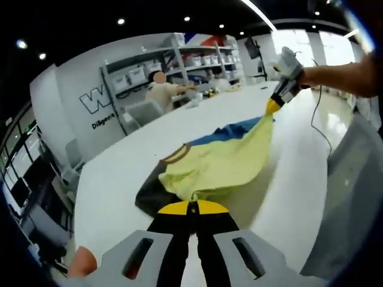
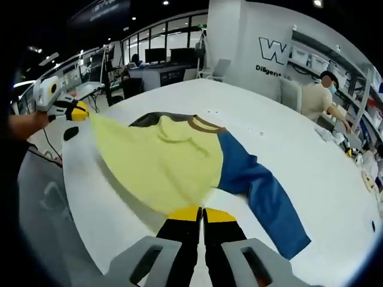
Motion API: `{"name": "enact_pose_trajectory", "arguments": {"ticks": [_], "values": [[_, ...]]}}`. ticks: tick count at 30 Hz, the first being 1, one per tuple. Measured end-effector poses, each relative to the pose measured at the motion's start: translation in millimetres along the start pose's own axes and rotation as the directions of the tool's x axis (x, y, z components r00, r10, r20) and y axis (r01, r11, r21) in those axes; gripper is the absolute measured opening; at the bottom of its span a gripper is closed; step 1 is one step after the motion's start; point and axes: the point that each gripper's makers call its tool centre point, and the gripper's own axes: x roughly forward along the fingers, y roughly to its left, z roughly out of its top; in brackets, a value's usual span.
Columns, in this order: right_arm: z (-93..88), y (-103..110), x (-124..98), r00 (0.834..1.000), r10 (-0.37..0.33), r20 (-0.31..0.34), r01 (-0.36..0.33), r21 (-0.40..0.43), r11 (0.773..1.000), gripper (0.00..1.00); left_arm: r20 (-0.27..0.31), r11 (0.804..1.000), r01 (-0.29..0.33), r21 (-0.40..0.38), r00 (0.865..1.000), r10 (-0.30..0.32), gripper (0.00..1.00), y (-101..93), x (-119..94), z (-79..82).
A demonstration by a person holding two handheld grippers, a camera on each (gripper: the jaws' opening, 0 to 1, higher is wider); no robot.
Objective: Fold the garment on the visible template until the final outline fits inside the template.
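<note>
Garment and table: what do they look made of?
Garment: soft knit fabric, probably cotton jersey, matte; it drapes and wrinkles where each hand-held gripper, left and right, pinches it. Table: smooth white top, likely laminate, with a faint sheen.

We see a big white table (image 2: 311, 161), grey shelving (image 1: 179, 63) with bins, white lettered wall (image 2: 272, 45), dark ceiling with spotlights.

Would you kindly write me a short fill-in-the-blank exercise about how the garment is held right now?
1. Both tools are shut on the ____ body of the garment.
2. The sleeve lying flat on the table is ____.
3. The garment's collar is ____.

Missing words: yellow; blue; brown
</note>
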Motion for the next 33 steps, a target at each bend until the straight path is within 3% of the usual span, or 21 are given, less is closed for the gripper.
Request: {"name": "enact_pose_trajectory", "arguments": {"ticks": [9,16,22,24,30,33], "values": [[-23.3,24.5,-17.2,0.997,0.039,-0.062,-0.042,-0.046,0.998,0.00,-0.035,0.999,0.035,0.025,0.999,-0.034,0.00,-5.2,-25.2,-15.3],[-43.8,41.2,-27.6,0.989,0.077,-0.123,-0.086,-0.073,0.994,0.00,-0.093,0.991,0.133,0.034,0.987,-0.129,0.00,-29.9,-42.0,-39.2],[-70.9,57.5,-30.3,0.969,0.125,-0.211,-0.147,-0.090,0.985,0.00,-0.193,0.955,0.267,0.132,0.952,-0.240,0.00,-59.9,-48.5,-65.1],[-82.0,60.9,-30.5,0.960,0.130,-0.248,-0.158,-0.095,0.983,0.00,-0.237,0.936,0.313,0.159,0.933,-0.272,0.00,-68.9,-50.1,-76.5],[-124.1,81.4,-31.1,0.906,0.177,-0.384,-0.235,-0.108,0.966,0.00,-0.303,0.902,0.403,0.152,0.888,-0.346,0.00,-85.4,-49.7,-102.6],[-144.8,93.8,-33.0,0.868,0.215,-0.447,-0.285,-0.095,0.954,0.00,-0.347,0.886,0.446,0.128,0.857,-0.382,0.00,-93.3,-52.9,-120.9]]}}
